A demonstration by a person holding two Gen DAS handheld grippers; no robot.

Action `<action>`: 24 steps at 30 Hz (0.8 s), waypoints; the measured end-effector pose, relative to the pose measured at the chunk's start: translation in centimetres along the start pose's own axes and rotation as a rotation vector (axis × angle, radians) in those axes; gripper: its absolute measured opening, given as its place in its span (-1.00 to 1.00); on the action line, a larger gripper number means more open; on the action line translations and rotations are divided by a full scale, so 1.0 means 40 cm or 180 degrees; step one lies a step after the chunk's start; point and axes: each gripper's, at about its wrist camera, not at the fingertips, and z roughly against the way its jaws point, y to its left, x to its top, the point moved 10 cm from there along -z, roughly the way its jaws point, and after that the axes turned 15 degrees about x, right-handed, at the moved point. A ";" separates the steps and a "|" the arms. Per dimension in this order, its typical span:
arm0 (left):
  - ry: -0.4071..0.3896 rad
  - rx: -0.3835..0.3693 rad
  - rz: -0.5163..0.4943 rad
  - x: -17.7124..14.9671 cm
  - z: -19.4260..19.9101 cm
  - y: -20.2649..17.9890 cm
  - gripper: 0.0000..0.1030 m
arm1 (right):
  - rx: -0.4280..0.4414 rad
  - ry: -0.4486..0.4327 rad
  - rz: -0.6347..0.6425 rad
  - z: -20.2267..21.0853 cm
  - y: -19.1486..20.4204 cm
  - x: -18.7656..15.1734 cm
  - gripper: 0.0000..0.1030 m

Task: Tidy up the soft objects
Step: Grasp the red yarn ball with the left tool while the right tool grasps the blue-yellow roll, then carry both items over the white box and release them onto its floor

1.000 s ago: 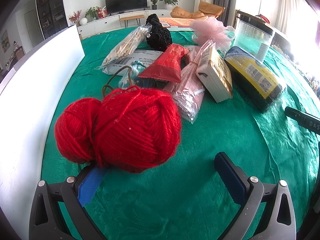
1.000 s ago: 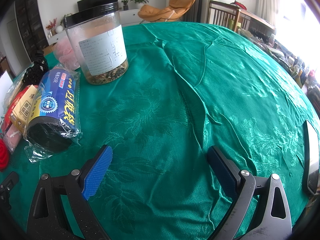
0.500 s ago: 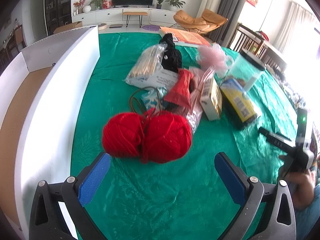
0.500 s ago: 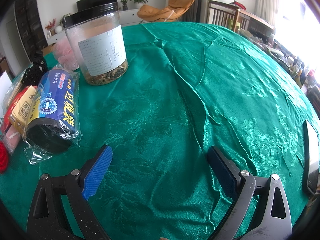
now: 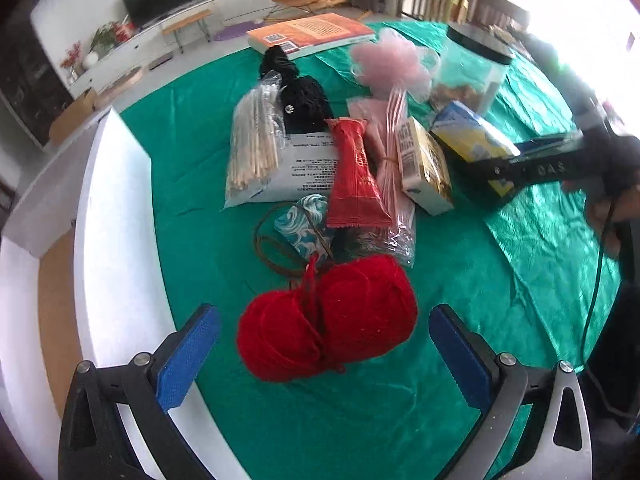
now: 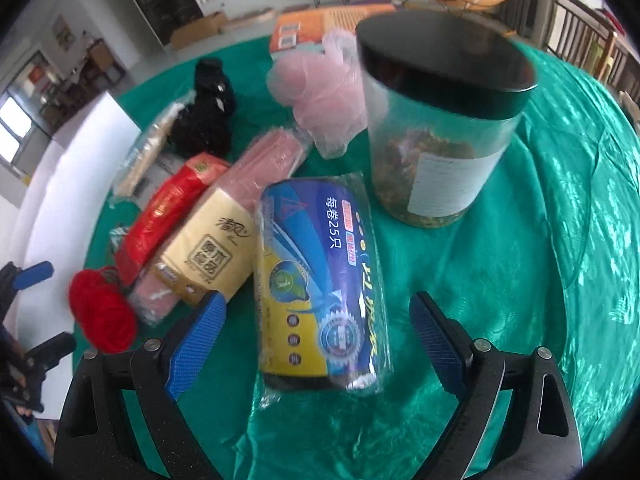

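A red ball of yarn (image 5: 326,316) lies on the green tablecloth (image 5: 460,272), just ahead of my open left gripper (image 5: 324,344), whose blue pads stand apart from it. In the right wrist view the same yarn (image 6: 102,312) sits at the left. My right gripper (image 6: 316,328) hovers over a blue and yellow roll of bags (image 6: 320,280); its jaws are closing, with the roll between them and the pads clear of it. A pink mesh pouf (image 6: 320,92), a black knitted item (image 5: 300,96) and a tissue pack (image 6: 208,252) lie in the pile.
A white box wall (image 5: 116,232) runs along the left. A clear jar with a black lid (image 6: 440,128) stands behind the roll. Chopsticks in a bag (image 5: 256,148), a red packet (image 5: 352,176), pink straws (image 5: 392,152), a patterned pouch (image 5: 304,220) and an orange book (image 5: 312,34) crowd the middle.
My left gripper rose and rolled, so the yarn now sits lower and further off. My right gripper swung left from bare cloth to over the roll, and its jaws narrowed.
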 end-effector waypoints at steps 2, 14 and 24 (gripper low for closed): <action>-0.0097 0.0096 -0.0440 0.014 -0.005 -0.033 1.00 | 0.0050 0.0012 -0.0043 -0.002 -0.006 -0.013 0.10; 0.0212 0.0384 -0.1112 -0.045 -0.094 -0.078 0.26 | -0.0041 -0.0524 -0.0456 0.277 -0.184 -0.081 0.07; -0.0395 -0.0635 0.0832 -0.013 0.211 0.134 0.10 | -0.0220 -0.1359 -0.0576 0.483 -0.186 0.062 0.07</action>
